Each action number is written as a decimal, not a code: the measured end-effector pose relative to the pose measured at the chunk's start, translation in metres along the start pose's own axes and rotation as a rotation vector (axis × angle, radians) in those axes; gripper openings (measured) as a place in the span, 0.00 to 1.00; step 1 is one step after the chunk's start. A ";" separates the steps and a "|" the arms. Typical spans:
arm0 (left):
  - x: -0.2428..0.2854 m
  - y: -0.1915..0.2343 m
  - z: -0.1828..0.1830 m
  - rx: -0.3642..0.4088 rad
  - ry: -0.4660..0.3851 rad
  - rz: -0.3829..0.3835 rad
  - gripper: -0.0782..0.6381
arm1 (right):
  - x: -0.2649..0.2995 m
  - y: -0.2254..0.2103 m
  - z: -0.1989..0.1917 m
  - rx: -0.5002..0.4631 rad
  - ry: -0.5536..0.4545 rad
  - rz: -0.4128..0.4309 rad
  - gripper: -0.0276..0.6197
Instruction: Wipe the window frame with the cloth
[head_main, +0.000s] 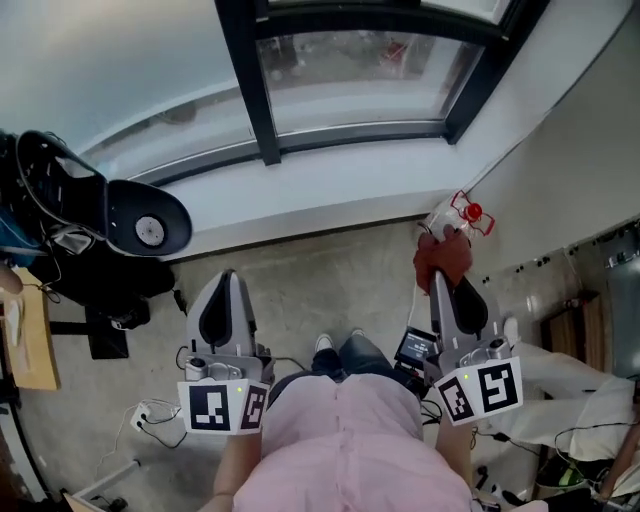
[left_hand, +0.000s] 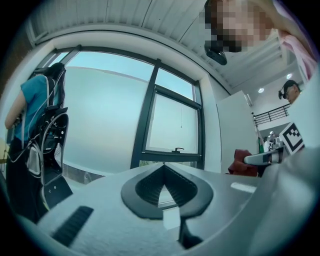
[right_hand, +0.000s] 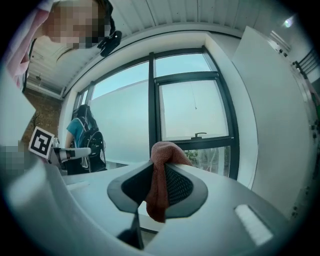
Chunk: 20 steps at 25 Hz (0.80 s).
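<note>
The cloth (right_hand: 162, 165), a rust-red rag, is clamped between the jaws of the right gripper (head_main: 446, 282). It bunches above the pads and 1 loose tail hangs below them. The left gripper (left_hand: 163, 167) has its jaws closed together on nothing and is held low over the floor (head_main: 330, 270). Neither of the 2 grippers touches the window frame (head_main: 262, 100) yet, so the wiping appears not to have started.

The main risk is probably the grip. Only a fold of the cloth seems to be pinched, and rubbing along the dark frame could drag it out of the jaws. The hanging tail might also catch on the window handle (right_hand: 199, 135). A spray bottle (head_main: 462, 212) with a red trigger stands just beside the cloth in the corner, and a careless lift toward the sill (head_main: 300, 195) could tip it.

Room is tight on the right, where the white wall (head_main: 570, 150) meets the frame. Toward the left the sill runs open, but another person with a backpack (left_hand: 42, 110) stands near the glass there, so a long sweep that way needs care.
</note>
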<state>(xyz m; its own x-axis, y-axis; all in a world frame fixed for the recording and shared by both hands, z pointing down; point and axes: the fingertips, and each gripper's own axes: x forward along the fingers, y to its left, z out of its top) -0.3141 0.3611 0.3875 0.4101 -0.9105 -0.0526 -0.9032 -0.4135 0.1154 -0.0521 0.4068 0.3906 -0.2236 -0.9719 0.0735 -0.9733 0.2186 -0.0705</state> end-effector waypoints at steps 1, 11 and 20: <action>0.007 -0.005 -0.002 0.002 0.005 -0.016 0.10 | 0.005 0.002 -0.002 -0.025 0.013 0.005 0.15; 0.092 -0.042 -0.013 -0.010 0.065 -0.110 0.10 | 0.076 -0.017 0.006 -0.084 0.045 0.073 0.15; 0.184 -0.025 0.020 0.043 -0.016 0.003 0.10 | 0.155 -0.089 0.046 -0.070 -0.041 0.104 0.15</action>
<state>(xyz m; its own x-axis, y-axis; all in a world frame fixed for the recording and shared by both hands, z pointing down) -0.2190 0.2041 0.3555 0.4052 -0.9117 -0.0680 -0.9093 -0.4096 0.0733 0.0020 0.2325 0.3624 -0.3229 -0.9460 0.0284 -0.9464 0.3228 -0.0058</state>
